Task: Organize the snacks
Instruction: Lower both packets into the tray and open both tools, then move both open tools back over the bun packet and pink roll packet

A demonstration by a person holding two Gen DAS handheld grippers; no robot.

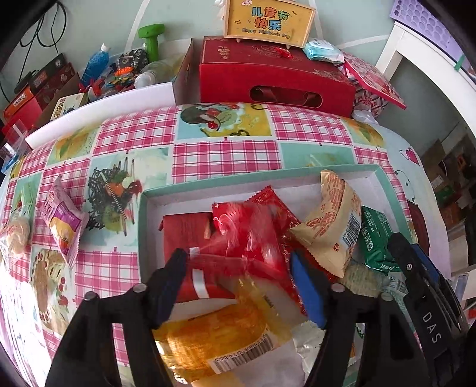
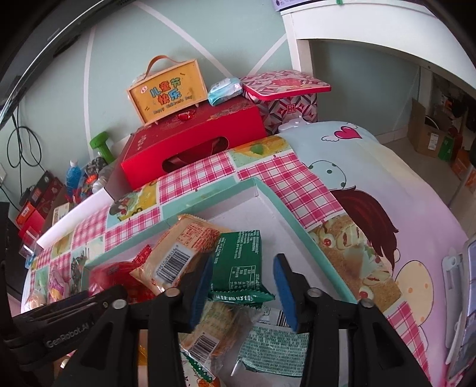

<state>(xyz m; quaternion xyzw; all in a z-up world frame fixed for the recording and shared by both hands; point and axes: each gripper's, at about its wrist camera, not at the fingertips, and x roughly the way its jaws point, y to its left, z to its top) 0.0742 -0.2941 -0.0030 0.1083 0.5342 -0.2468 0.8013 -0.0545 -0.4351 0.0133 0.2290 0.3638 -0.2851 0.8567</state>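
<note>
Left claw (image 1: 238, 268) is over the tray (image 1: 142, 226), its two blue-padded fingers spread wide, and nothing is pinched between them. A blurred red packet (image 1: 253, 232) shows in the gap between the fingers; whether it touches either pad, I cannot tell. Below it lies a yellow packet (image 1: 214, 336) with a barcode on its end, close to the camera. A flat red pouch (image 1: 184, 235) sits against the tray's left wall, and a tan packet (image 1: 333, 226) leans on the pile toward the right, with a green packet (image 1: 374, 238) just beside it.

Over to the right claw (image 2: 244, 285): also open, fingers apart, hanging above that same green packet (image 2: 238, 262), which lies between the pads without being squeezed. The tan packet (image 2: 181, 253) rests to its left, barcode up. Nearer the camera is a clear wrapper with a pale cracker (image 2: 220, 330) inside, and a pale green sachet (image 2: 273, 348) next to it. The tray's teal rim (image 2: 300, 235) runs along the right side.

Out on the worktop (image 1: 226, 157), with its pink checked cloth, a pink snack bag (image 1: 62, 220) lies well apart from the tray, and a round pale snack (image 1: 17, 235) sits just left of it. Behind the worktop stands a red gift box (image 1: 267, 83), with a yellow "Happy Children's Day" case (image 1: 267, 20) on top.
</note>
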